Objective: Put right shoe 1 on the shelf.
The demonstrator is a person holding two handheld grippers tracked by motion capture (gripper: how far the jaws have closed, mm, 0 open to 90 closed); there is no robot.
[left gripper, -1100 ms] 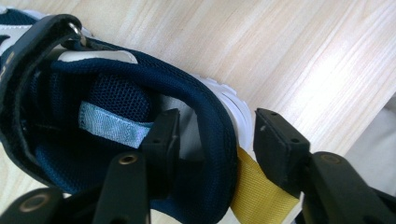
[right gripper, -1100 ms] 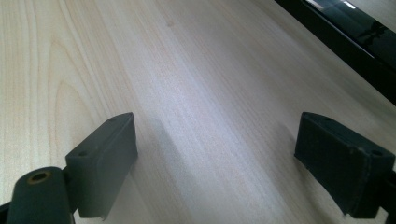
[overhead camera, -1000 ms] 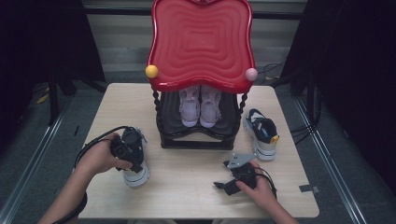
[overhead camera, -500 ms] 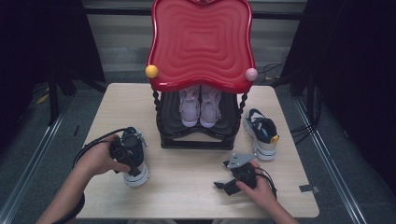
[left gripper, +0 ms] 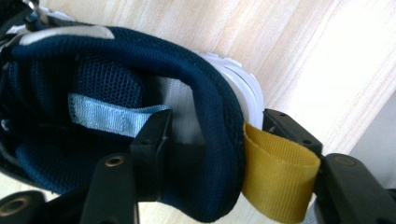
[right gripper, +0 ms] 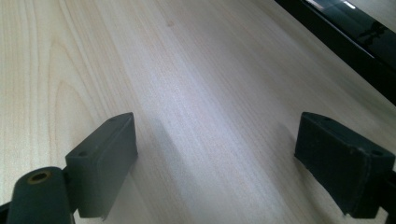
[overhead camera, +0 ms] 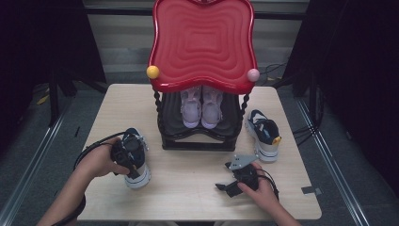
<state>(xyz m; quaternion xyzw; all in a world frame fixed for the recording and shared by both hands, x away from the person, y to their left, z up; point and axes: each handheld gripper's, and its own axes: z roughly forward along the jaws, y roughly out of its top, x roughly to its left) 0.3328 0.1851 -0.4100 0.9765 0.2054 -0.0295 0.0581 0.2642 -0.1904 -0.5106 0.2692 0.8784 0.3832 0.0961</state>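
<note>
Two grippers in hand at a pale wooden table [overhead camera: 188,188], with every place reckoned from the red-topped shoe stand [overhead camera: 202,47] at the middle of the far edge. Front-left of the stand, near the table's front edge: a navy sneaker [overhead camera: 139,178] with a white sole, standing on the tabletop with its heel toward the person. Straddling that heel: the left gripper [overhead camera: 128,156], with one black jaw down inside the shoe beside a light blue strap [left gripper: 107,114] and the other outside the heel behind the yellow pull loop [left gripper: 280,172]. Jaws just been closing, with the padded heel collar between them; outer pad against the loop, a thin gap showing between inner pad and lining, so not clamped tight on the heel. Front-right of the stand, about as near the front edge as the sneaker: the right gripper [right gripper: 215,135], lying low over bare wood, jaws spread wide with nothing between them, released. Just right of the stand, close beside its base: a second navy sneaker [overhead camera: 263,134] with the same white sole and a yellow loop at the heel, toe pointing away, untouched. Under the stand's red top, on its dark lower shelf: a pair of pale pink shoes [overhead camera: 201,107] set side by side, toes toward the front
</note>
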